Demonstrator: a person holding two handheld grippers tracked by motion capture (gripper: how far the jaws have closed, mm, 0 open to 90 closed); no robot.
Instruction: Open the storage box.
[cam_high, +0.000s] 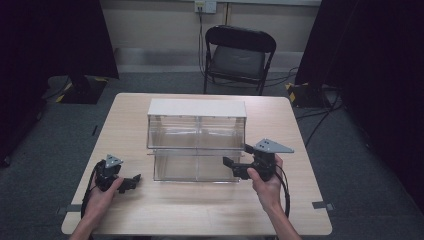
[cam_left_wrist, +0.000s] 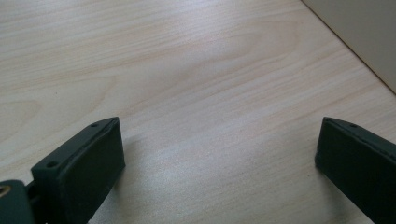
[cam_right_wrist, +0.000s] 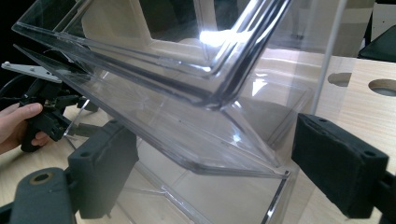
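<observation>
Right tongs (cam_high: 236, 159) gaping wide at the right front corner of a clear two-tier acrylic bin (cam_high: 197, 142), gripping nothing, left tongs (cam_high: 131, 182) wide open, empty, low over bare wooden surface (cam_high: 200, 205), no legible writing, black folding chair (cam_high: 238, 55) beyond.

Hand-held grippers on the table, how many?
2. Left hand-held gripper near the table's front left; right hand-held gripper at the clear box's right front corner.
</observation>
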